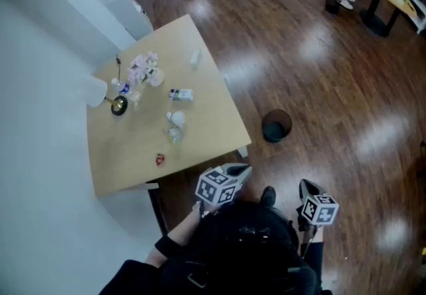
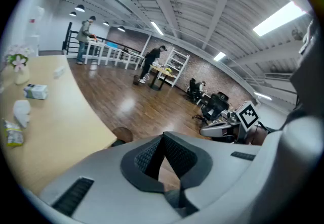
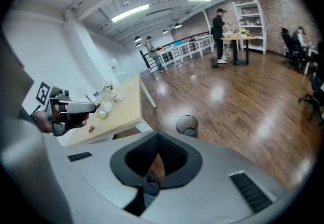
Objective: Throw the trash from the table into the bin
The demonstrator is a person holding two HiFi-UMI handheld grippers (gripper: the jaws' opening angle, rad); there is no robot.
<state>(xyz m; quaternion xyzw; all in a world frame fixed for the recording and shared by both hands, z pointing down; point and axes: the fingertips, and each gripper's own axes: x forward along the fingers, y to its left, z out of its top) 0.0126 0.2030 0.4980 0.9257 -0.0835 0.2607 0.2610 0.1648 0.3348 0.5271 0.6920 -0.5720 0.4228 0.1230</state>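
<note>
Pickup hasn't begun — your left gripper [image 1: 241, 169] and right gripper [image 1: 306, 186], bottom of frame, are pressed together and empty; spread one over the red wrapper [image 1: 160, 159] on the table [image 1: 210, 117], left of the bin [image 1: 276, 126].

Red scrap [image 1: 160, 159] is too small to identify.

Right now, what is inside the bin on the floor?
From above, the bin shows only a dark inside, and no trash can be made out in it. Its wall and shadow hide the bottom. The red wrapper lies on the table.
</note>
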